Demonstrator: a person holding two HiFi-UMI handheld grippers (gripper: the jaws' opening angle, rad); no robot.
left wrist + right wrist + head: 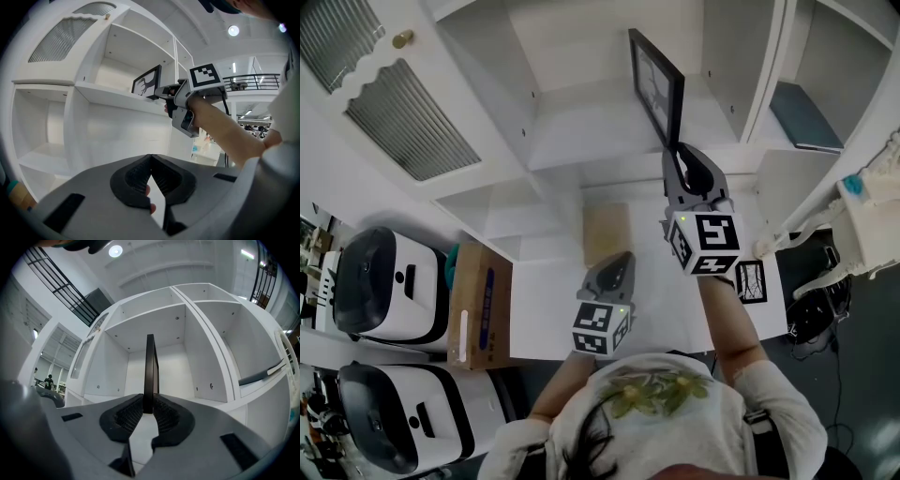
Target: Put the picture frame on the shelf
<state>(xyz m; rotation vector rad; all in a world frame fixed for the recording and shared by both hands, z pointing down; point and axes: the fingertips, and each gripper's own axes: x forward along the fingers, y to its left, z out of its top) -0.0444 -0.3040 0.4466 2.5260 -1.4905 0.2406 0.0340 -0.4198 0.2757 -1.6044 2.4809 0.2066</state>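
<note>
A black picture frame stands upright on edge in front of the middle compartment of the white shelf unit. My right gripper is shut on its lower near corner. In the right gripper view the frame shows edge-on between the pads of the right gripper. The left gripper view shows the frame just above the shelf board, held by the right gripper; contact with the board cannot be told. My left gripper hangs low over the table, shut on nothing.
A grey flat item lies in the right compartment. A second small framed picture and a tan board lie on the white table. A cardboard box and two white machines sit at the left. A ribbed cabinet door stands open.
</note>
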